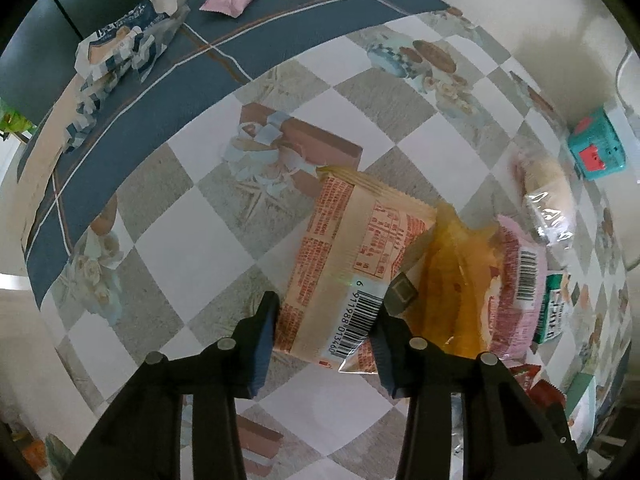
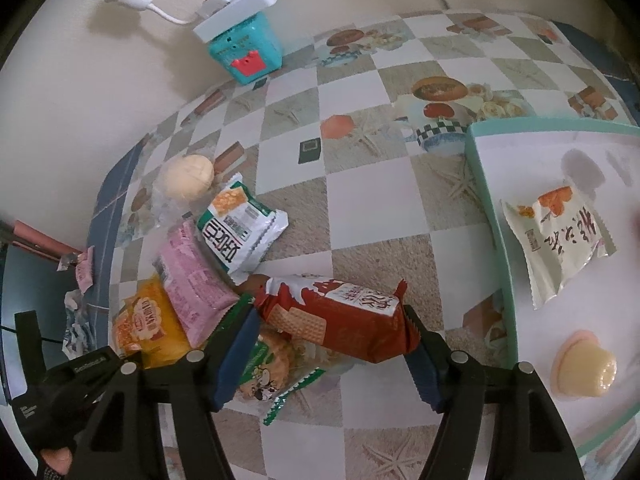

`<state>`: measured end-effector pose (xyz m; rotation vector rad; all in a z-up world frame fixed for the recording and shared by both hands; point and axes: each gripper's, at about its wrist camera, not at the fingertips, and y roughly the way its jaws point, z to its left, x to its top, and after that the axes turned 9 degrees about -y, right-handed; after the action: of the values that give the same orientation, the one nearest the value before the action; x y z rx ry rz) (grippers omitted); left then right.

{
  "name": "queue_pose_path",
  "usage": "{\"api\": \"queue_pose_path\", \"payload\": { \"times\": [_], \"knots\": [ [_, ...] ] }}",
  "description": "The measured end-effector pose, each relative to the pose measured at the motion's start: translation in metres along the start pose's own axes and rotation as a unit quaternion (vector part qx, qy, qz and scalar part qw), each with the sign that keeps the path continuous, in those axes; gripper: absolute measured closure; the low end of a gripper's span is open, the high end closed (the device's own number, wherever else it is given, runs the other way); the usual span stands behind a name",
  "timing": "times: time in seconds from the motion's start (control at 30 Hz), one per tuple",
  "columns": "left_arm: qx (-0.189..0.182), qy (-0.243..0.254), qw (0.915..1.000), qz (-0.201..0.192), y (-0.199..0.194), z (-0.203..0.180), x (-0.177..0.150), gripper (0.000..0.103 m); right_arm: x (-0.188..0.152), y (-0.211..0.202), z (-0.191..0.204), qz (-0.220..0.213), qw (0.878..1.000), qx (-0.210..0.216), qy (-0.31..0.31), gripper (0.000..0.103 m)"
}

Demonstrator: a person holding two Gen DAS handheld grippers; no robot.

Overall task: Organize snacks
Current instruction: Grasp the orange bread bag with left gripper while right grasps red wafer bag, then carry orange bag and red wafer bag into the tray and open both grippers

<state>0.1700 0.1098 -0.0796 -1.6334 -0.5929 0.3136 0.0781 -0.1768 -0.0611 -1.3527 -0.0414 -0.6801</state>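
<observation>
A checkered tablecloth [image 1: 168, 248] is covering the table. In the left wrist view, the left gripper [image 1: 326, 316] is clenching the near end of an orange-printed snack packet [image 1: 352, 264], with a yellow packet [image 1: 456, 280] lying just right of it. In the right wrist view, the right gripper [image 2: 332, 340] is gripping a red wafer packet [image 2: 340, 320] across its ends, a mint-rimmed tray [image 2: 486, 200] sitting to the right

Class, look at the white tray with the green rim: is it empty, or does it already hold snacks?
Not empty. The tray holds a white-and-orange packet and a small jelly cup on its white floor.
</observation>
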Motion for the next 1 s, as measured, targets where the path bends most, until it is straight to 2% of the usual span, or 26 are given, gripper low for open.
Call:
{"api": "queue_pose_path", "payload": {
  "times": [0.63, 1.0],
  "knots": [
    [-0.045, -0.005, 0.9967, -0.068, -0.075, 0.017, 0.000, 0.059, 0.011, -0.046, 0.003, -0.025, 1.000, 0.002, -0.005, 0.031],
    [-0.069, 0.015, 0.9930, -0.095, -0.105, -0.002, -0.015, 0.059, 0.015, -0.067, -0.025, -0.030, 0.999, -0.017, 0.024, 0.031]
  ]
}}
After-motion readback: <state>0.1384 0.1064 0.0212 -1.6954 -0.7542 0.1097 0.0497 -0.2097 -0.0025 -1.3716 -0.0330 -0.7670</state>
